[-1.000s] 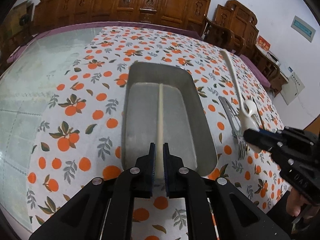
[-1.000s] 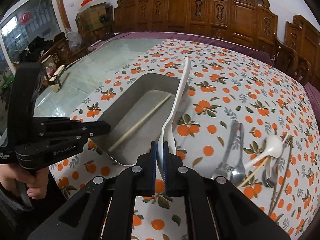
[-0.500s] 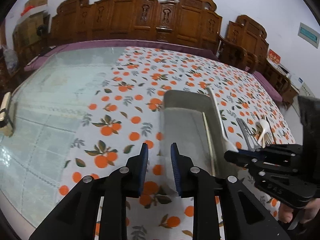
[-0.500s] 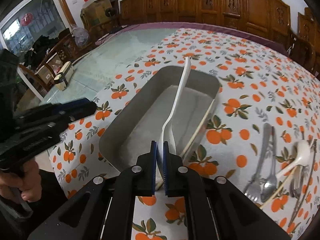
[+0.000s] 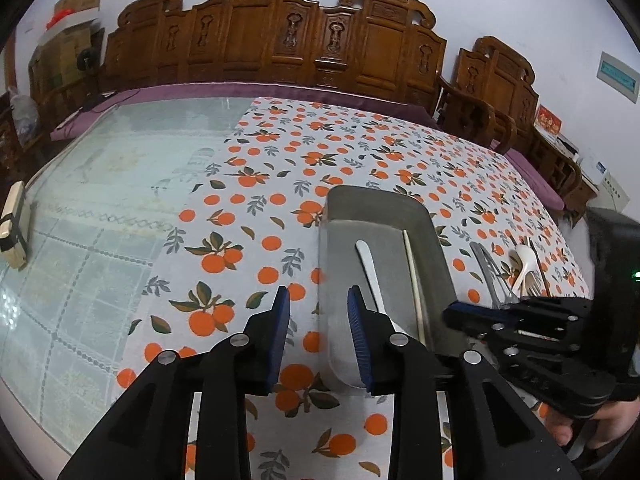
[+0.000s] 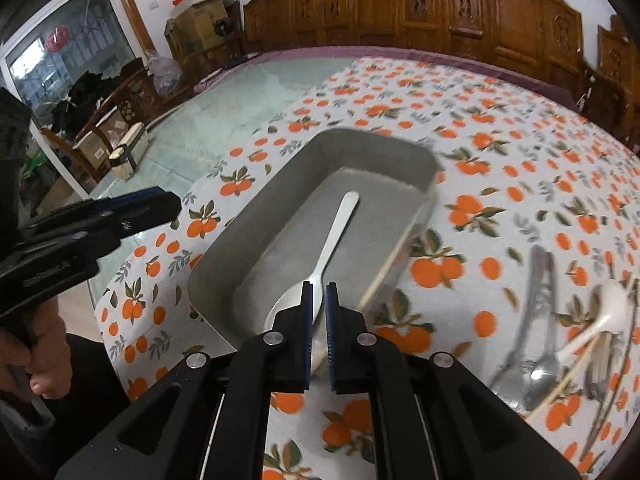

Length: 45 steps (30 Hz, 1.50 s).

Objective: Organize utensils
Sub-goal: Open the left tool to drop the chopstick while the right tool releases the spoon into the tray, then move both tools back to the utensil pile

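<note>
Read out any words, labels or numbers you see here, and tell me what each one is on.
Pale lettering on the black left gripper: too blurred to read.
Red card with gold characters by the wall: too small to read.
Green-and-white wall sign: illegible.
Red ornament on the window: unreadable.

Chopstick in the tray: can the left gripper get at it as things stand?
Probably yes. The left gripper holds nothing, its jaws opening, near the tray. The chopstick lies against the far wall, so pinching may be tight; the spoon lies beside it.
</note>
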Motion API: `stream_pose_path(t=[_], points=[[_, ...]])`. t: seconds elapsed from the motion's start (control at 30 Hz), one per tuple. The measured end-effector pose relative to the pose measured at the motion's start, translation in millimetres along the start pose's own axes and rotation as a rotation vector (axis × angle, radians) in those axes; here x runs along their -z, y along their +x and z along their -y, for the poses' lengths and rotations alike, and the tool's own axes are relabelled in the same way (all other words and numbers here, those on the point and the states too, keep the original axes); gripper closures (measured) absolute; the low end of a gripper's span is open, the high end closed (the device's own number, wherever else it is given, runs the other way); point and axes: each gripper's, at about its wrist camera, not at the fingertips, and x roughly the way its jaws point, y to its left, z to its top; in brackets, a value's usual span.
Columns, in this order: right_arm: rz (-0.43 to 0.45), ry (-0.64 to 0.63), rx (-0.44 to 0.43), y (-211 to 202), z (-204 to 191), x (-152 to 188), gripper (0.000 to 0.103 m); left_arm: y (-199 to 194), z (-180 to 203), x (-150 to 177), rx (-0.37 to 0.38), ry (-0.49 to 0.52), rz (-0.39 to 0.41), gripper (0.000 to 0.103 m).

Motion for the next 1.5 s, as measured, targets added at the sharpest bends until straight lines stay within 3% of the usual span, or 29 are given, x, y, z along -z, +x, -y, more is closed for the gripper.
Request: stream_pose_path(t=[0.1,0.27,0.4,0.5,0.67,1.1,1.5], points=[[0.035,-0.003,0.034,-21.6,9.5,5.3,0.095,0.4,9.7,-0.1,0.012,0.005,0.005,0.074],[0.092,0.011,0.136,-68.1,44.8,21.9,0.095,-4.8,34.2,0.3,0.051,0.039,0.04,0.053],[0.108,0.026,0.227,-91.7,78.8,35.8,0.077,-7.9,52.0,2.8,0.071,0.056,0.06,0.052],[0.109,0.064,0.279,-101.1,110.4,48.2,0.077,-6.5,64.2,4.8,0.089,0.059,0.061,0.052],[0.093,0.136,0.325,-97.4,156.0,67.1,0.076,-1.7,85.6,12.0,0.101,0.079,0.058,0.052],[0.094,0.178,0.365,-82.8,195.7,89.2,0.076,23.1,147.1,35.9,0.114,0.189,0.02,0.052],[-0.029,0.226,0.404,-56.0,249.5,91.2,0.077,56.6,181.2,50.3,0.09,0.241,-0.045,0.052]])
